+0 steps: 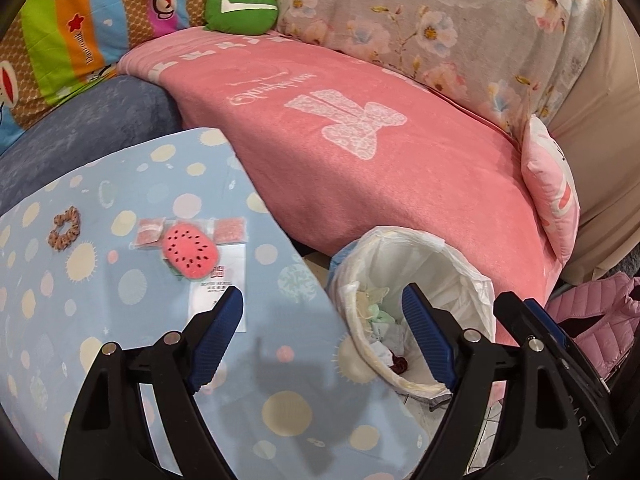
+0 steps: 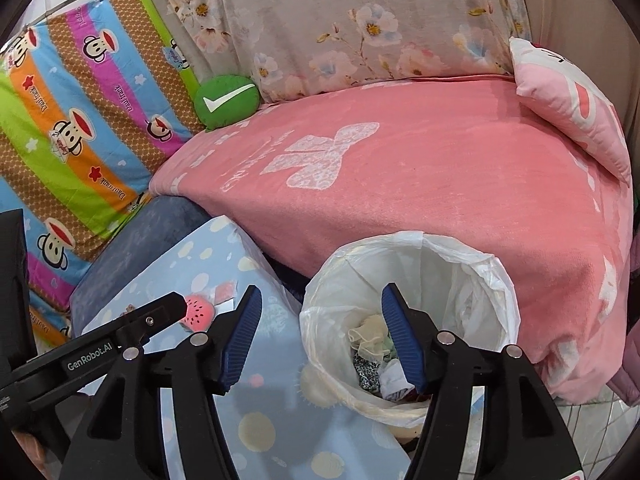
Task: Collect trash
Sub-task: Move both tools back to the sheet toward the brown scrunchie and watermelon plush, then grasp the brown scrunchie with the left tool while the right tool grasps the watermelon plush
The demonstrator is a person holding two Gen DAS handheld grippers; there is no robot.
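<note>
A waste bin lined with a white plastic bag (image 1: 452,268) (image 2: 472,276) stands on the floor between the table and the sofa, with crumpled scraps inside. On the blue dotted table (image 1: 120,280) lie a leopard-print scrunchie (image 1: 65,227), a watermelon-shaped pink sponge (image 1: 190,251) (image 2: 198,312), two small pink packets (image 1: 149,234) and a white paper slip (image 1: 224,276). My left gripper (image 1: 322,332) is open and empty over the table edge beside the bin. My right gripper (image 2: 320,332) is open and empty above the bin's near rim; it also shows in the left wrist view (image 1: 532,320).
A sofa with a pink blanket (image 1: 360,152) runs behind the bin. On it are a green checkmark cushion (image 1: 240,8), a pink pillow (image 1: 552,192), a floral cover and a striped monkey-print cloth (image 2: 80,128). A pink jacket (image 1: 600,312) lies at right.
</note>
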